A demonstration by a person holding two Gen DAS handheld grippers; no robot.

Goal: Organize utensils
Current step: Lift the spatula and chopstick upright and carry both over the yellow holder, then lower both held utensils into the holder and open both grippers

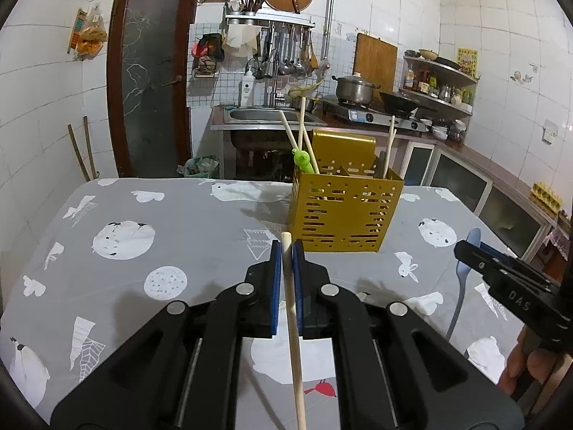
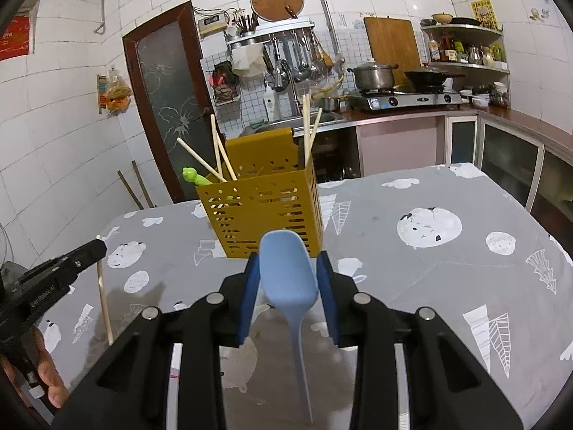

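My left gripper point(image 1: 286, 251) is shut on a wooden chopstick point(image 1: 292, 322) and holds it above the table, short of the yellow slotted utensil holder point(image 1: 345, 211). My right gripper point(image 2: 288, 268) is shut on the bowl of a light blue spoon point(image 2: 288, 276), whose handle hangs toward the camera, just in front of the holder point(image 2: 265, 211). The holder stands on the grey patterned tablecloth point(image 1: 179, 222) and holds several chopsticks point(image 2: 306, 125) and a green utensil point(image 2: 195, 176). The right gripper point(image 1: 501, 268) with the spoon also shows in the left wrist view. The left gripper point(image 2: 71, 261) and its chopstick point(image 2: 104, 304) show in the right wrist view.
Behind the table are a steel sink point(image 1: 266, 114), a gas stove with a pot point(image 1: 354, 87) and a wok, a corner shelf with bottles point(image 1: 440, 79) and low cabinets point(image 2: 508, 157) along the right. A brown door point(image 1: 150, 71) stands at the back left.
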